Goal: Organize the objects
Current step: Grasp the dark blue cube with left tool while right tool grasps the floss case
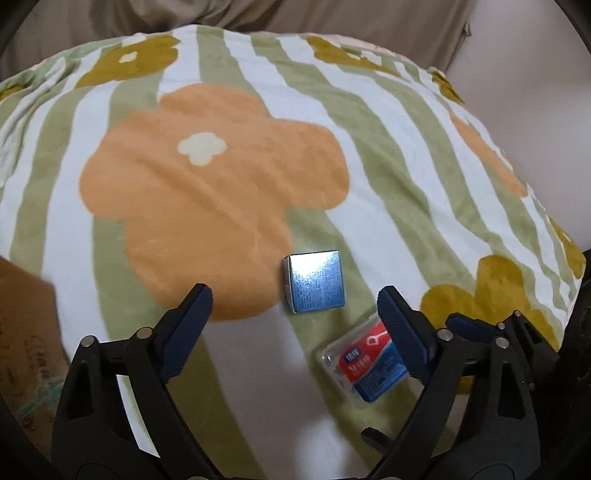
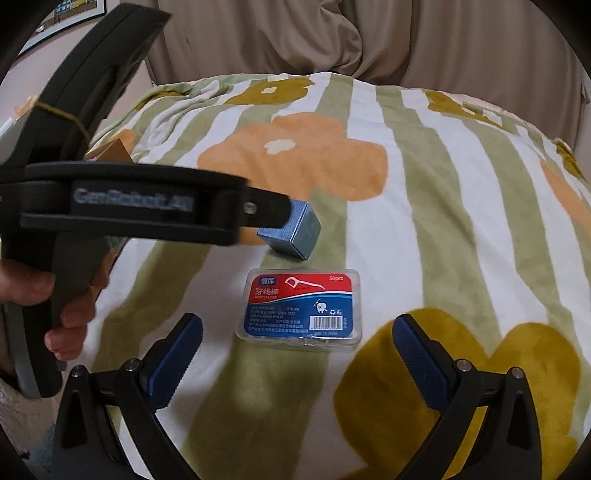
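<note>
A small shiny blue box [image 1: 316, 282] lies on the flowered blanket [image 1: 207, 177]. It sits just beyond and between the fingertips of my left gripper [image 1: 294, 294], whose jaws stand open and do not touch it. A clear dental floss case [image 2: 301, 308] with a red and blue label lies nearer, between the tips of my open right gripper [image 2: 298, 321], with neither pad touching it. The right wrist view also has the blue box [image 2: 295, 236] behind the case, partly covered by the left gripper's black frame [image 2: 147, 206], which a hand [image 2: 55, 295] holds. In the left wrist view the floss case [image 1: 364, 365] is partly behind the right finger.
The blanket, striped green and white with orange and mustard flowers, covers a rounded cushion that drops away at its edges. Beige fabric [image 2: 406, 40] rises behind it. A brown cardboard box [image 1: 22, 332] stands at the left. A framed picture [image 2: 66, 14] hangs at the upper left.
</note>
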Motion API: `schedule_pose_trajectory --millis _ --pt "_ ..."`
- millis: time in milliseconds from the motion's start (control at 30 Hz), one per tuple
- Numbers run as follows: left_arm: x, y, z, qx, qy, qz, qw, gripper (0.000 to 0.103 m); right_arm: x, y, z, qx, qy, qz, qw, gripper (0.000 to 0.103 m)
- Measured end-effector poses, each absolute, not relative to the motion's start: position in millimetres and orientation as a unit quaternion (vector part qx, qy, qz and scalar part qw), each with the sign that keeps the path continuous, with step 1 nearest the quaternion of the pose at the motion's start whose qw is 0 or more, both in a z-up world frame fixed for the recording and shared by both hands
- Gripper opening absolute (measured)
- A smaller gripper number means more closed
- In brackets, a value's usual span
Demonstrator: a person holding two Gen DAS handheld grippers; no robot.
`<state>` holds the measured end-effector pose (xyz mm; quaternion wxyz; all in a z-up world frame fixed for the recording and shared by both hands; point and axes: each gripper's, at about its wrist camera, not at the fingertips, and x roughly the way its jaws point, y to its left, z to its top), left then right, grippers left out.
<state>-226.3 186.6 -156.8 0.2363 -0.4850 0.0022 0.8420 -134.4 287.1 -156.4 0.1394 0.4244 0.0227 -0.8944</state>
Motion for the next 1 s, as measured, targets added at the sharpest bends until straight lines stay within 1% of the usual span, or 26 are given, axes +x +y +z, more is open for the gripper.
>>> schedule_pose_trajectory --millis 67,133,300,367,433,500,567,633,667,733,767,1000 --pt "-230.3 187.8 -163.2 -0.490 -0.002 0.839 0.237 0.088 -137.8 286.9 -159.8 0.426 0.023 -0.894 0.136 0.102" --pt "-233.9 188.7 -167.6 -0.494 -0.009 0.836 0.239 0.083 -141.4 287.7 -163.0 0.429 0.020 -0.893 0.135 0.103" --pt "-240.9 194.5 -174.6 -0.497 -0.008 0.833 0.245 0.080 -147.9 285.7 -171.6 0.437 0.022 -0.889 0.133 0.103" --pt "-243.2 196.3 -177.1 -0.498 -0.006 0.831 0.247 0.076 -148.1 283.7 -174.4 0.438 0.028 -0.889 0.132 0.102" --pt "-244.3 198.0 -179.7 -0.501 -0.007 0.829 0.250 0.068 -147.9 281.2 -176.5 0.438 0.036 -0.889 0.130 0.102" --pt "-244.8 199.8 -181.4 -0.501 -0.010 0.827 0.256 0.067 -148.1 279.0 -177.5 0.438 0.044 -0.889 0.129 0.100" --pt "-244.8 200.7 -182.5 -0.499 -0.011 0.827 0.257 0.064 -149.0 277.2 -178.9 0.441 0.050 -0.887 0.128 0.098" --pt "-245.8 202.2 -184.1 -0.500 -0.010 0.826 0.260 0.050 -149.6 275.5 -180.2 0.442 0.054 -0.886 0.128 0.093" --pt "-246.3 202.6 -184.9 -0.501 -0.010 0.825 0.262 0.049 -150.1 275.1 -181.2 0.444 0.056 -0.885 0.128 0.092" --pt "-246.5 202.9 -185.8 -0.502 -0.013 0.822 0.269 0.041 -150.4 274.0 -183.4 0.448 0.057 -0.883 0.127 0.082" --pt "-246.7 203.5 -186.6 -0.504 -0.016 0.819 0.275 0.038 -150.7 273.6 -184.5 0.449 0.058 -0.883 0.125 0.079" --pt "-245.5 203.1 -185.5 -0.501 -0.013 0.820 0.276 0.037 -146.5 275.4 -186.1 0.444 0.057 -0.886 0.123 0.078"
